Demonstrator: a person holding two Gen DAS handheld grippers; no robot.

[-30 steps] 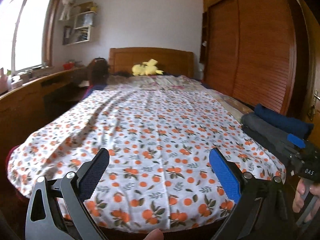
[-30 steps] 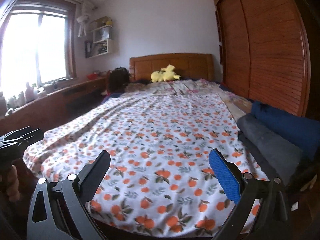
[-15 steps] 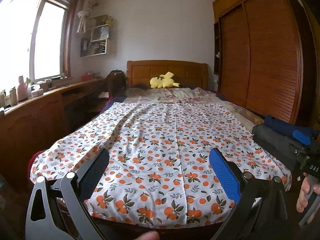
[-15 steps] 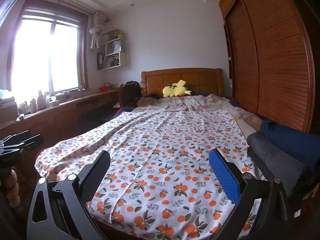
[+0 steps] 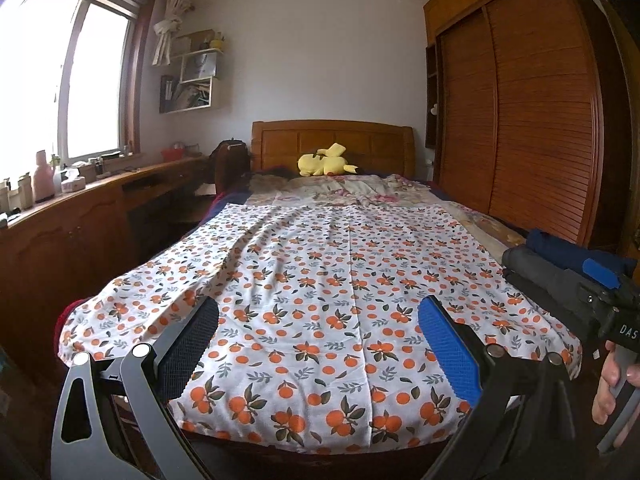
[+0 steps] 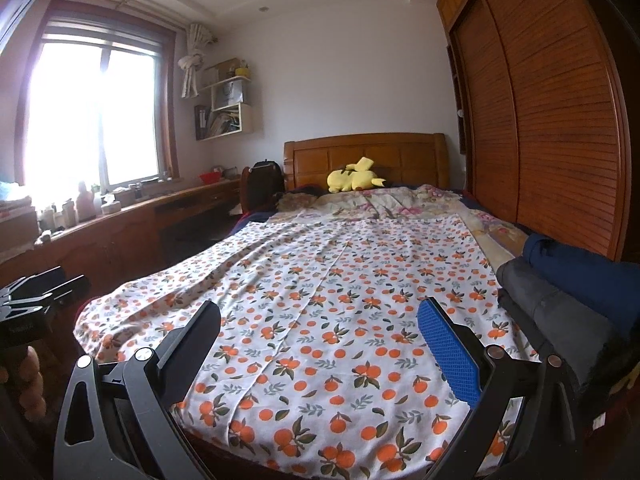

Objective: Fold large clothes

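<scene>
A large white cloth with an orange-fruit print (image 5: 340, 280) (image 6: 340, 300) lies spread flat over the bed, its near hem hanging over the foot end. My left gripper (image 5: 318, 344) hovers open above that near hem, nothing between its fingers. My right gripper (image 6: 318, 344) is open too, held above the near right part of the cloth. The right gripper's body (image 5: 612, 304) shows at the right edge of the left wrist view, with a hand (image 5: 612, 384) under it. At the left edge of the right wrist view is the left gripper's body (image 6: 36, 296).
Folded dark grey (image 6: 556, 312) and navy (image 6: 592, 268) clothes lie on the bed's right side. A yellow plush toy (image 5: 326, 162) rests by the wooden headboard (image 5: 332, 140). A wooden wardrobe (image 5: 520, 120) lines the right wall; a desk (image 5: 80, 208) with bottles runs under the window at left.
Both grippers have risen and tilted up, pulling back from the bed; more of the room and ceiling shows. Both stayed open, and the cloth has not moved.
</scene>
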